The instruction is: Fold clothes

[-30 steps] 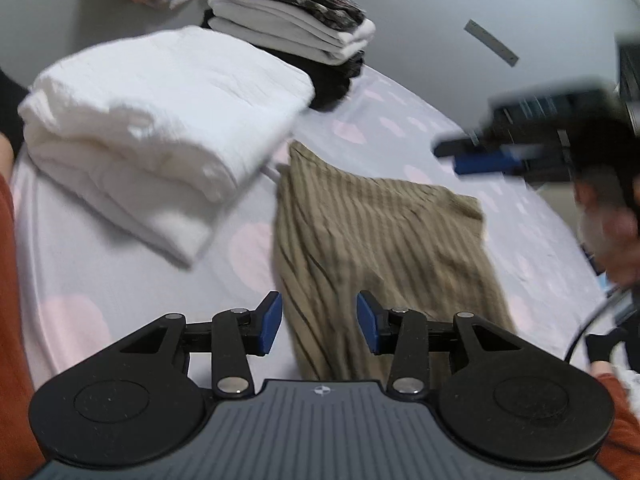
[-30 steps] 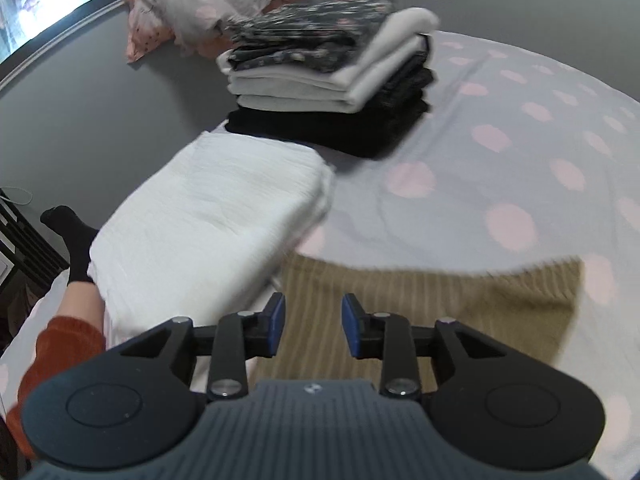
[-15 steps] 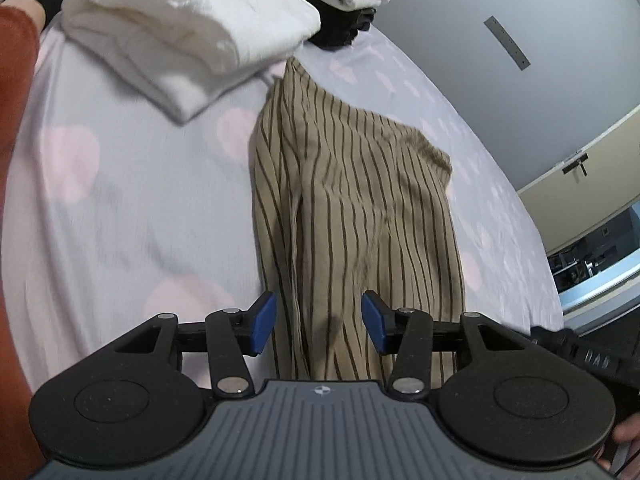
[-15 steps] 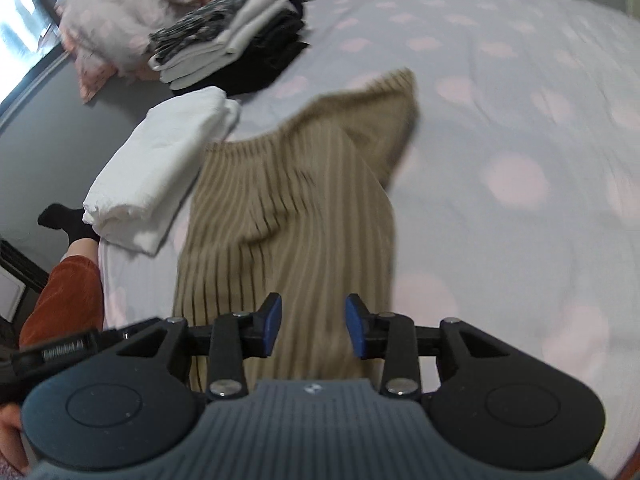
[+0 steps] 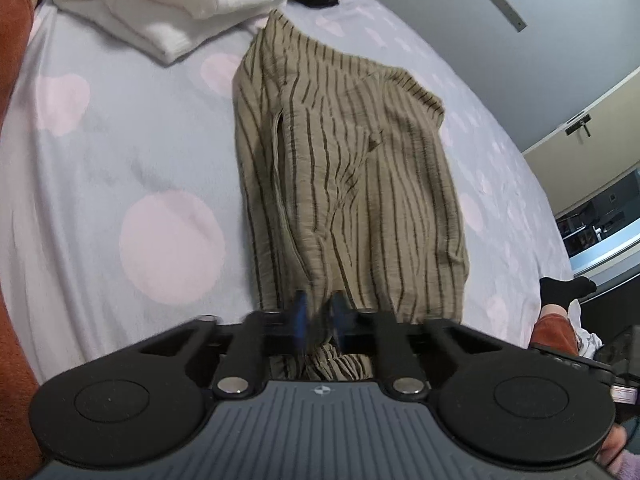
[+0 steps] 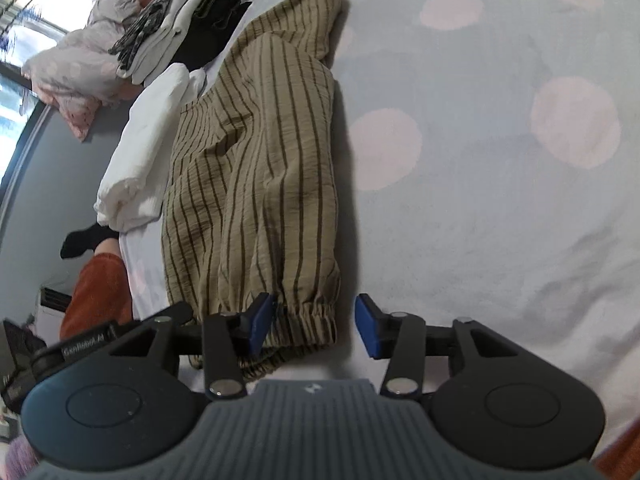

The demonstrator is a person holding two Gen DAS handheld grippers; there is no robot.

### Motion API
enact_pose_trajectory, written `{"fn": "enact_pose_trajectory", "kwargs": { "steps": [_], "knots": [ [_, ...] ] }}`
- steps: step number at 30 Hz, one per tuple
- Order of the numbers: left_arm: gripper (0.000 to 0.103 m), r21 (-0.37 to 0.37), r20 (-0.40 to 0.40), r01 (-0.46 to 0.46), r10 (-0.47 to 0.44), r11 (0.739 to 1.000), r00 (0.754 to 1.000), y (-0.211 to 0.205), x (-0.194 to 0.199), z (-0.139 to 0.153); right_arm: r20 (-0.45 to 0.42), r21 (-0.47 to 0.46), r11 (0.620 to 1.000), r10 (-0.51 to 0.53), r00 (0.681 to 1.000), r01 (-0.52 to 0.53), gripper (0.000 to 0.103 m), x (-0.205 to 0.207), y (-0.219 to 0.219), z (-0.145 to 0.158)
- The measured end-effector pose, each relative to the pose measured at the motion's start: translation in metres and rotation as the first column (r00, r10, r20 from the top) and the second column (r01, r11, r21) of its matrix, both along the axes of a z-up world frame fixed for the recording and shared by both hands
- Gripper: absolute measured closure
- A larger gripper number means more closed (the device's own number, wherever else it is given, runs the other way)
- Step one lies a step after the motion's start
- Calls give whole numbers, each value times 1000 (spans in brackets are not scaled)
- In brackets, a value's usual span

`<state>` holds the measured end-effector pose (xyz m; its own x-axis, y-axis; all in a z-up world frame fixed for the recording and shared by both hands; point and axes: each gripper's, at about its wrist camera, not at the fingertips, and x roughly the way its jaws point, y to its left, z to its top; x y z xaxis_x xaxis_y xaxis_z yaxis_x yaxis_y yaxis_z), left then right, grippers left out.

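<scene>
- A pair of tan crinkle-fabric trousers with thin dark stripes (image 5: 352, 184) lay lengthwise on a pale lilac bedsheet with large pink dots (image 5: 120, 184), folded leg over leg, with the gathered elastic cuffs at the near end.
- The left gripper (image 5: 318, 314) had just clamped its blue pads together on the near cuff of the trousers; a pinch of bunched cloth showed between them, and the pads were blurred.
- The right gripper (image 6: 314, 326) stood with its jaws apart, having just been opening. The elastic cuff lay between them close to the left blue pad (image 6: 260, 322), while the right pad was clear of the cloth, over bare sheet.
- A folded white textured towel or garment (image 5: 180, 4) lay just beyond the far end of the trousers, beside their waistband.
- A stack of folded clothes in white, black and a dark print (image 6: 180, 28) sat further back.
- A rust-orange trouser leg (image 6: 100, 292) and a black sock (image 6: 84, 240) of the person showed at the bed's edge.
</scene>
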<state>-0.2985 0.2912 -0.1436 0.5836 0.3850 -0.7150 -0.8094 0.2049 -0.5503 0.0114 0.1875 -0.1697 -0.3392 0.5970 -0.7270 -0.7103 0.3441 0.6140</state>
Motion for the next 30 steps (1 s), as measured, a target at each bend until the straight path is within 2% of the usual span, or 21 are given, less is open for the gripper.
{"fn": "enact_pose_trajectory", "kwargs": {
  "steps": [1,4,5,10,14,17,18,19,20,23,25,28,30],
  "knots": [
    [99,10,6,-2,1,1000,1000,-3,-1,3,-23,6,1000,-6,1000,6,56,2,0,-4],
    [100,27,-3,-5,5,1000,1000,-10,-2,10,-69,14,1000,-15,997,16,79,5,-3,-10],
    [100,24,-11,-5,5,1000,1000,-12,-3,12,-77,17,1000,-18,997,19,83,5,-4,-10],
    [100,-39,-150,31,-37,999,988,-15,7,3,-35,47,999,10,999,-8,85,2,-11,8],
    [100,-89,-180,30,-46,996,983,-7,13,-15,5,-15,1000,8,1000,-8,85,-1,-7,-4],
    [97,-76,-205,44,-58,996,977,-9,17,-14,11,-33,999,4,1000,-3,82,0,-6,-12],
    [94,-68,-216,44,-58,997,975,-10,18,-13,13,-35,999,4,1000,-3,80,0,-7,-11],
    [91,-56,-227,41,-53,998,972,-12,18,-9,14,-38,999,4,1000,-3,78,0,-7,-11],
    [82,-39,-242,37,-45,999,969,-14,18,-4,26,-34,999,9,1000,-8,75,-1,-8,-8],
    [79,75,-281,53,-30,996,959,-24,21,18,90,-9,999,36,995,-35,73,-5,-8,6],
    [76,158,-301,85,-34,984,953,-31,24,33,155,29,998,59,986,-64,74,-7,-9,21],
    [64,245,-336,203,-114,948,935,-38,41,45,264,78,989,103,959,-128,71,-14,-6,45],
    [58,269,-388,316,-198,910,900,-42,59,45,351,93,974,161,922,-206,69,-21,-3,59]
  ]
}}
